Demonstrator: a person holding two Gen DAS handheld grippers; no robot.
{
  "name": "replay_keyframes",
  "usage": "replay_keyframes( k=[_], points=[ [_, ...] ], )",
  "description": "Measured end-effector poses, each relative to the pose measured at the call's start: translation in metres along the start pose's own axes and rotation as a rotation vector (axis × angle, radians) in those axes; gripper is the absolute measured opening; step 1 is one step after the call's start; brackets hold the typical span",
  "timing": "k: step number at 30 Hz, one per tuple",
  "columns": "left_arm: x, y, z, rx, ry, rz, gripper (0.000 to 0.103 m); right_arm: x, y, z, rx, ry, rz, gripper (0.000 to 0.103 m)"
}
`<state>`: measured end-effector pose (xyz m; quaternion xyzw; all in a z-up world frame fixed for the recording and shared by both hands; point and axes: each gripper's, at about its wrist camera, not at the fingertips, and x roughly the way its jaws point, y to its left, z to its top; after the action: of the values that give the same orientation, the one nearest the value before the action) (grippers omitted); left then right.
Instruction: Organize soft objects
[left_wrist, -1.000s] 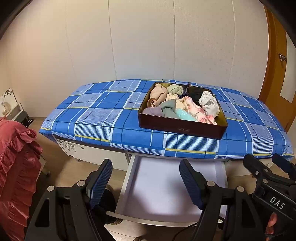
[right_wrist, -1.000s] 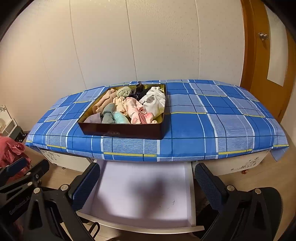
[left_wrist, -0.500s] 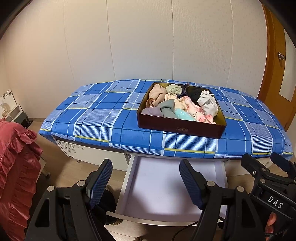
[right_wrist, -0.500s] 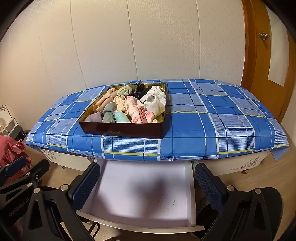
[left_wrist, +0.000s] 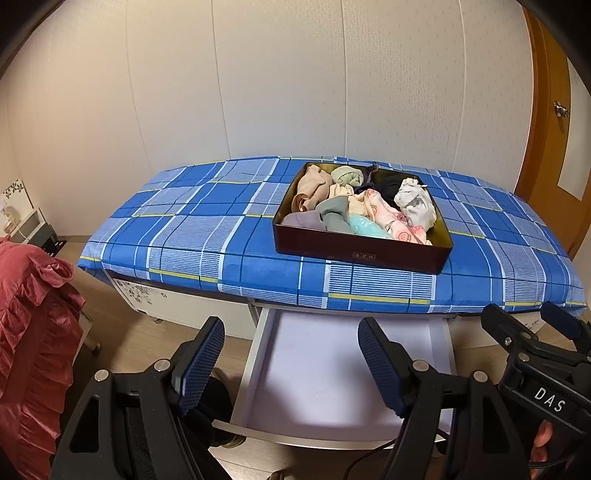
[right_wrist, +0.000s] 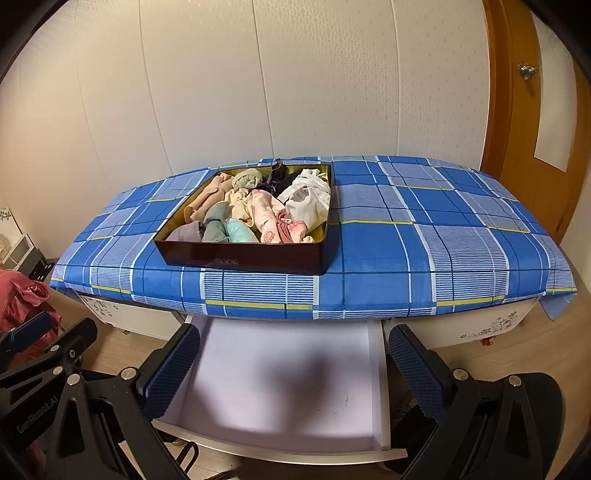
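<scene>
Left wrist view: biggest thing here is the table under a blue plaid cloth (left_wrist: 207, 229), backed up to a pale wall. Below its front edge a white drawer (left_wrist: 255, 354) is pulled out, bare inside. On the cloth, toward the right, sits a dark box (left_wrist: 354, 254) stuffed with rolled soft clothes (left_wrist: 373, 214): beige, green, mint, pink, white. A red ruffled fabric (left_wrist: 33, 317) hangs at far left. Left gripper (left_wrist: 291, 365) has its jaws apart with nothing between them, and the right gripper (right_wrist: 295, 369) is spread wide too, both over the drawer.
</scene>
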<state>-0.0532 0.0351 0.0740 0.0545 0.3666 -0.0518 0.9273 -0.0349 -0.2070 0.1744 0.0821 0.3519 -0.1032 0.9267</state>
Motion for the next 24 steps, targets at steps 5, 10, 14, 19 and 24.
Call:
replay_keyframes(
  k=[5, 10, 14, 19, 24],
  points=[
    [0.0016, -0.0004, 0.0000, 0.003, 0.005, -0.003, 0.076, 0.0018, -0.0018, -0.0002, 0.004, 0.009, 0.000, 0.103],
    [0.0016, -0.0021, -0.0007, 0.013, 0.005, -0.005, 0.076, 0.0028, -0.0019, 0.0004, 0.000, 0.008, -0.001, 0.103],
    [0.0004, -0.0030, -0.0001, 0.018, -0.003, -0.010, 0.076, 0.0048, -0.0018, 0.0012, -0.006, 0.011, -0.012, 0.103],
    [-0.0013, -0.0036, -0.0006, 0.026, -0.017, 0.002, 0.075, 0.0069, -0.0038, 0.0023, -0.002, 0.018, -0.014, 0.103],
    [-0.0003, -0.0043, -0.0004, 0.041, -0.026, 0.023, 0.073, 0.0086, -0.0040, 0.0027, -0.007, 0.015, -0.014, 0.103]
  ],
)
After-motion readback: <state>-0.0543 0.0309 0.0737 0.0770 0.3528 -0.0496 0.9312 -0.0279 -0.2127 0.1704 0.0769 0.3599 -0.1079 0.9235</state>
